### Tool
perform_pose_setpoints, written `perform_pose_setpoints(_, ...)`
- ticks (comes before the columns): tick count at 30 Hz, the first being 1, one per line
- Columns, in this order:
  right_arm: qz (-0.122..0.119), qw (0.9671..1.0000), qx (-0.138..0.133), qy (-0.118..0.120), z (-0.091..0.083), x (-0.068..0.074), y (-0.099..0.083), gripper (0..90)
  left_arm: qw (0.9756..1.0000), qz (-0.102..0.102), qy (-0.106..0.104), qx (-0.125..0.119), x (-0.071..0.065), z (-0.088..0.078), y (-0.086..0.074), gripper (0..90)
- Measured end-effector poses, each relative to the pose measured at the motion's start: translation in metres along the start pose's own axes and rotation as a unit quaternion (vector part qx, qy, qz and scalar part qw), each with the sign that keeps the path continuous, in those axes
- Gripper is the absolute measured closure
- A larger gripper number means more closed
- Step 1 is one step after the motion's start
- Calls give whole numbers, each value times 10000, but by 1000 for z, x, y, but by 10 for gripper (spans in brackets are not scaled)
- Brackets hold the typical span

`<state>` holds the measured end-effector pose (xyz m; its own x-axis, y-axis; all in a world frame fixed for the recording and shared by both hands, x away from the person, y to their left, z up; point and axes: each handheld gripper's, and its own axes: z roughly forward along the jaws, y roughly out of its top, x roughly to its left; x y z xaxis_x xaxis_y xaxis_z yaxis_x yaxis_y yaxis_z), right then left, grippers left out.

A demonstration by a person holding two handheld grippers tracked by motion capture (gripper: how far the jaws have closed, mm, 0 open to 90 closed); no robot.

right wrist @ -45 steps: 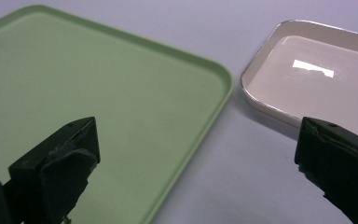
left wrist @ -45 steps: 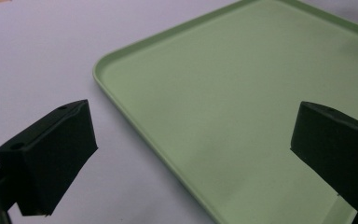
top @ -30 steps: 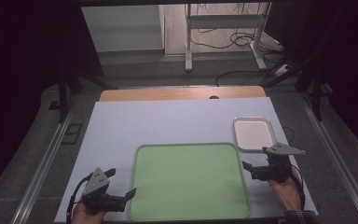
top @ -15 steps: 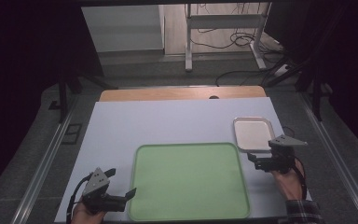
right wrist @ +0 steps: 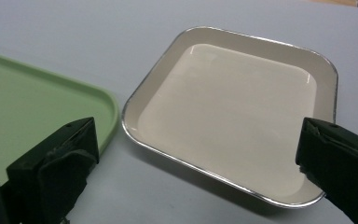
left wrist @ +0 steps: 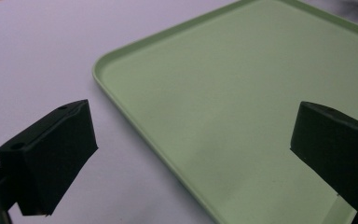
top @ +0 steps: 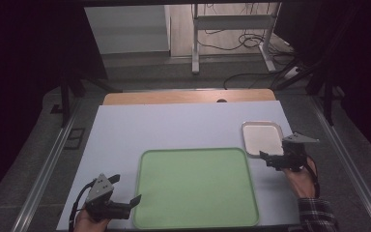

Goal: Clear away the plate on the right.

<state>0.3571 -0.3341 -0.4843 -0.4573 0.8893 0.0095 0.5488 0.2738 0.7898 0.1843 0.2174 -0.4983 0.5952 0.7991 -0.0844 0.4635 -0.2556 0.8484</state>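
A large green tray lies empty on the white tabletop near the front edge. Just off its far right corner sits a small white square dish with a metallic rim, also empty. My left gripper rests by the tray's near left corner, open, its jaws straddling the tray's rim. At the dish's near edge hovers my right gripper, open, with the dish between and beyond its jaws and the green tray's corner to their left.
A bare wooden strip runs along the table's far edge. Metal rails flank the table on both sides. Beyond it stand a desk frame and floor cables.
My right gripper has moved forward and slightly up the table to the dish's near edge. The left gripper has stayed in place.
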Motion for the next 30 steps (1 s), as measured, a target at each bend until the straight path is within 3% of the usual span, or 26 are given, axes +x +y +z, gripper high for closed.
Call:
perform_pose_setpoints(6, 189, 9998, 80, -56, 6, -13, 3, 0, 10000, 0, 0, 6, 0, 0, 0, 1)
perform_pose_setpoints(15, 684, 9972, 260, -126, 16, -35, 9, 6, 10000, -3, 4, 9, 0, 0, 0, 2)
perform_pose_setpoints(22, 861, 9944, 543, -290, 18, -57, 14, 171, 10000, -21, 0, 14, 0, 0, 0, 3)
perform_pose_setpoints(28, 1032, 9922, 665, -234, 22, -71, 17, 263, 10000, -51, -4, 15, 1, 0, 0, 3)
perform_pose_setpoints(30, 1185, 9897, 742, -304, 24, -75, 18, 328, 10000, -61, -4, 12, 1, 0, 0, 3)
